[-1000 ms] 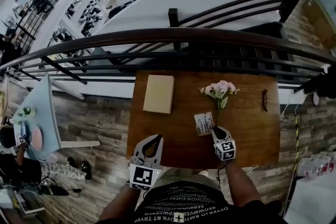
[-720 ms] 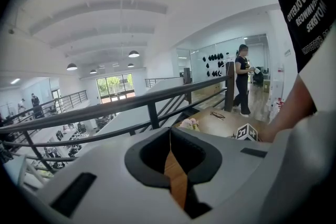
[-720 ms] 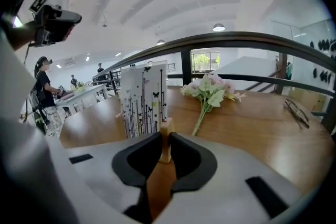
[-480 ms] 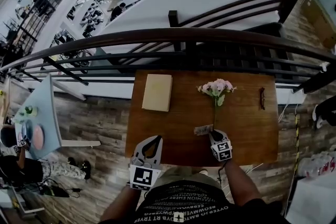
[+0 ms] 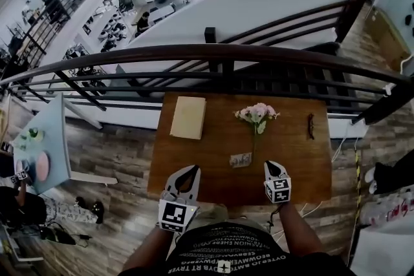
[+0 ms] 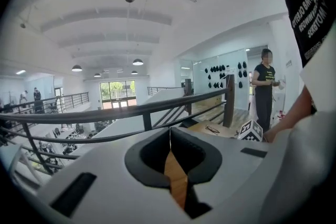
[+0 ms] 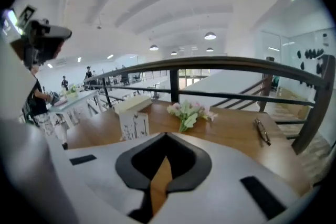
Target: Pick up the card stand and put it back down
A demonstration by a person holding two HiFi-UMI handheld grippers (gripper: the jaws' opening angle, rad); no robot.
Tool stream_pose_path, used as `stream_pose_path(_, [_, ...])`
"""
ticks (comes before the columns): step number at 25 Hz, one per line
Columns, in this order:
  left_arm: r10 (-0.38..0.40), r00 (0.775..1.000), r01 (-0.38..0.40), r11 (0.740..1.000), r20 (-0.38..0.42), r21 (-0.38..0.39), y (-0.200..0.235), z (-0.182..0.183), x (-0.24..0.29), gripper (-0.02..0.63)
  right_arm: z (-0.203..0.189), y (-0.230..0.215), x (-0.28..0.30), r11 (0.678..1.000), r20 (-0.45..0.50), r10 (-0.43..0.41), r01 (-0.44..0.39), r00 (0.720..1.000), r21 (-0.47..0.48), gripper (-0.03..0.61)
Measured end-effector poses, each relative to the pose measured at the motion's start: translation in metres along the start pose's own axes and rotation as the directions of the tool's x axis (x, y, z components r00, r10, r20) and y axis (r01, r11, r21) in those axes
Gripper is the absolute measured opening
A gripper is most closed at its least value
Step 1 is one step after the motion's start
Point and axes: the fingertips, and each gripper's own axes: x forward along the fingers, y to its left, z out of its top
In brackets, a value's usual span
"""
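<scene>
The card stand (image 5: 240, 159), a small white printed card on a base, stands upright on the wooden table (image 5: 291, 152), just left of and beyond my right gripper (image 5: 272, 166). In the right gripper view the card stand (image 7: 134, 124) is ahead to the left, apart from my right gripper (image 7: 165, 135). Its jaws are closing, tips together, with nothing between them. My left gripper (image 5: 186, 171) hovers at the table's near edge. Its jaws meet in the left gripper view (image 6: 170, 131) and hold nothing.
A tan book (image 5: 188, 117) lies at the back left of the table, a pink flower sprig (image 5: 257, 114) in the middle, and glasses (image 5: 310, 126) at the back right. A dark railing (image 5: 213, 52) runs behind the table over a drop. A person stands at the right (image 6: 264, 92).
The card stand was at my right gripper's tips; now it stands free on the table. The right gripper has drawn back toward me. The left gripper has stayed put.
</scene>
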Motion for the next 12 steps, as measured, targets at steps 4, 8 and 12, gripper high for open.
stream_pose_path(4, [-0.016,0.996,0.019,0.999,0.085,-0.027,-0.02,0.017,-0.007,0.026,0.067,-0.008,-0.061,1.0,0.151,-0.018,0.015,0.988,0.015,0.014])
stream_pose_path(8, [-0.014,0.988,0.021,0.999,0.153,-0.047,-0.037,0.034,-0.02,0.026,0.126,0.007,-0.125,0.998,0.27,0.029,-0.014,0.962,-0.056,0.014])
stream_pose_path(12, [0.003,0.979,0.008,0.998,0.204,-0.055,-0.051,0.043,-0.036,0.026,0.153,0.031,-0.168,0.985,0.309,0.082,-0.03,0.948,-0.17,0.014])
